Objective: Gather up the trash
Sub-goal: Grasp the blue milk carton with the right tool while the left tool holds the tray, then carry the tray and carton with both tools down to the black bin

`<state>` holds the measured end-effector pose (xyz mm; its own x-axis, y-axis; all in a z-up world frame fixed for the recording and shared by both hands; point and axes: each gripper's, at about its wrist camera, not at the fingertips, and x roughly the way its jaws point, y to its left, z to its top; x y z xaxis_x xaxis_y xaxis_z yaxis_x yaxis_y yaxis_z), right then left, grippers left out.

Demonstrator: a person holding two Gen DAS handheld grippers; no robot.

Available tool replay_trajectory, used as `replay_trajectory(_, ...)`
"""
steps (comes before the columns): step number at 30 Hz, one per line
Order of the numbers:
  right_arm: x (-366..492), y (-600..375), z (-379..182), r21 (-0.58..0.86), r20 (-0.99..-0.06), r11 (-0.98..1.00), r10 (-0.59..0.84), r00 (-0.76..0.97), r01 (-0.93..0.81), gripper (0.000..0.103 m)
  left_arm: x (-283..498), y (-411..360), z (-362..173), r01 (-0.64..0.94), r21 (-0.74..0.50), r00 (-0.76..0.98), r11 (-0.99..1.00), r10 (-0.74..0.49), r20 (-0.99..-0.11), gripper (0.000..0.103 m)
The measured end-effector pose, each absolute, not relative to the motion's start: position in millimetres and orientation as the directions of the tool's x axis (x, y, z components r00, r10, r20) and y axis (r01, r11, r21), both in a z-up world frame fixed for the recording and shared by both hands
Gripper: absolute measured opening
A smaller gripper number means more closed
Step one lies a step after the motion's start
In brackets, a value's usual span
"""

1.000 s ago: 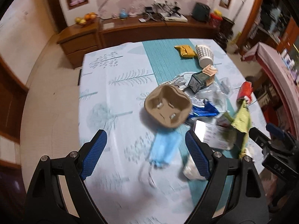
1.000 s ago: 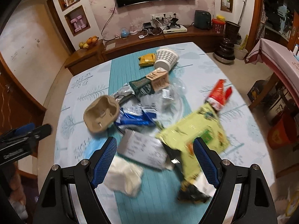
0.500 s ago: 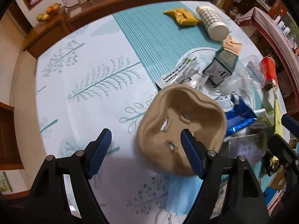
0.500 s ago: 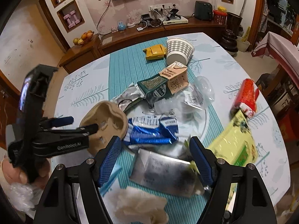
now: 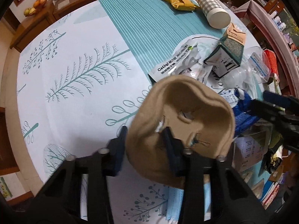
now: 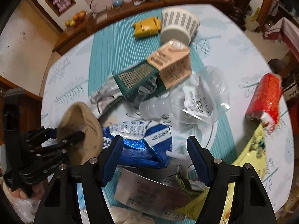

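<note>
Left gripper [image 5: 143, 140]: fingers pressed onto the near rim of the brown moulded-pulp cup carrier [image 5: 183, 115], one finger outside the rim, the other inside the tray. The carrier is tilted, its hollow side facing the camera; whether its far edge touches the tablecloth [image 5: 74, 59] cannot be told. In the right wrist view the same carrier [image 6: 82, 128] sits left of the right gripper, with the left gripper [image 6: 72, 138] clamped on it.

Right gripper [image 6: 155, 151]: fingers spread apart, holding nothing. Directly between and just ahead of them lies a crumpled blue foil wrapper [image 6: 142, 149]. Below the fingers, a silver foil pouch [image 6: 149, 192]. Right of the right finger, a yellow-green bag [image 6: 248, 160]; further right and ahead, a red packet [image 6: 265, 97].

Ahead of the right gripper: clear plastic packaging [image 6: 188, 102], then a green and tan carton [image 6: 155, 72] lying on its side, then an upturned striped paper cup [image 6: 177, 26] beside a yellow pouch [image 6: 145, 28].

Beneath the left gripper, a light blue face mask [image 5: 175, 201] lies flat on the cloth.
</note>
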<state>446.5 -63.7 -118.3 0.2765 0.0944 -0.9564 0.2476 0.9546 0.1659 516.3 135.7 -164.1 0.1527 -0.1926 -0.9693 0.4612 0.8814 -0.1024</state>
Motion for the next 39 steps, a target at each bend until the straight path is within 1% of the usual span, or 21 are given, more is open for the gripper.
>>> replay_trajectory(1, 448.0, -65.1, -125.0, 0.175, -0.959, 0.951, 0.107, 0.261, 0.253, 0.07, 515.6, 137.6, -164.7, 0.452, -0.114, 0.147, 0.885, -0.199, -0.969, 0.025)
replay_trajectory(2, 449.0, -66.5, -128.8, 0.182, -0.96, 0.949, 0.115, 0.255, 0.257, 0.065, 514.9, 138.8, -165.3, 0.443, -0.121, 0.144, 0.889, -0.204, -0.968, 0.021)
replay_trajectory(4, 452.5, -70.5, -138.1, 0.207, -0.96, 0.942, 0.143, 0.243, 0.265, 0.06, 512.3, 143.6, -165.1, 0.427, -0.148, 0.132, 0.892, -0.223, -0.966, 0.019)
replay_trajectory(6, 453.2, -72.5, -142.9, 0.214, -0.958, 0.941, 0.15, 0.243, 0.262, 0.052, 510.6, 146.9, -166.1, 0.411, -0.163, 0.127, 0.897, -0.233, -0.964, 0.018)
replay_trajectory(7, 452.9, -74.0, -143.6, 0.209, -0.959, 0.942, 0.144, 0.245, 0.263, 0.047, 513.9, 149.0, -159.8, 0.404, -0.168, 0.124, 0.899, -0.236, -0.964, 0.017)
replay_trajectory(8, 451.9, -75.1, -143.3, 0.202, -0.96, 0.943, 0.137, 0.245, 0.266, 0.036, 512.5, 150.9, -158.0, 0.396, -0.167, 0.13, 0.903, -0.235, -0.963, 0.016)
replay_trajectory(11, 444.6, -77.9, -139.2, 0.215, -0.954, 0.941, 0.147, 0.26, 0.259, 0.035, 508.9, 158.4, -144.8, 0.369, -0.186, 0.156, 0.911, -0.258, -0.954, 0.009)
replay_trajectory(12, 441.7, -76.6, -136.1, 0.212, -0.951, 0.946, 0.142, 0.274, 0.245, 0.033, 508.6, 159.4, -139.7, 0.363, -0.181, 0.169, 0.914, -0.256, -0.952, 0.007)
replay_trajectory(13, 439.2, -76.9, -131.7, 0.209, -0.951, 0.949, 0.141, 0.276, 0.235, 0.029, 505.9, 161.1, -133.3, 0.359, -0.19, 0.178, 0.914, -0.267, -0.947, 0.006)
replay_trajectory(14, 434.1, -74.8, -125.0, 0.206, -0.947, 0.953, 0.137, 0.289, 0.222, 0.028, 502.4, 164.2, -127.0, 0.351, -0.196, 0.188, 0.916, -0.274, -0.943, 0.006)
replay_trajectory(20, 410.5, -71.8, -92.3, 0.224, -0.923, 0.955, 0.144, 0.358, 0.193, 0.026, 476.1, 176.1, -84.7, 0.336, -0.196, 0.243, 0.921, -0.286, -0.927, 0.006)
replay_trajectory(26, 374.2, -69.9, -48.0, 0.231, -0.895, 0.957, 0.138, 0.424, 0.176, 0.026, 433.7, 180.5, -26.5, 0.328, -0.216, 0.309, 0.92, -0.321, -0.895, 0.005)
replay_trajectory(33, 291.0, -88.6, 4.4, 0.23, -0.859, 0.962, 0.129, 0.496, 0.147, 0.026, 348.3, 171.2, 44.7, 0.353, -0.223, 0.388, 0.908, -0.359, -0.848, 0.005)
replay_trajectory(36, 241.3, -105.7, 22.4, 0.239, -0.842, 0.964, 0.145, 0.519, 0.118, 0.026, 305.4, 156.4, 57.7, 0.356, -0.225, 0.398, 0.907, -0.365, -0.842, 0.005)
replay_trajectory(39, 187.2, -124.5, 31.9, 0.246, -0.834, 0.966, 0.169, 0.524, 0.079, 0.026, 248.9, 132.5, 58.5, 0.344, -0.224, 0.402, 0.912, -0.358, -0.843, 0.005)
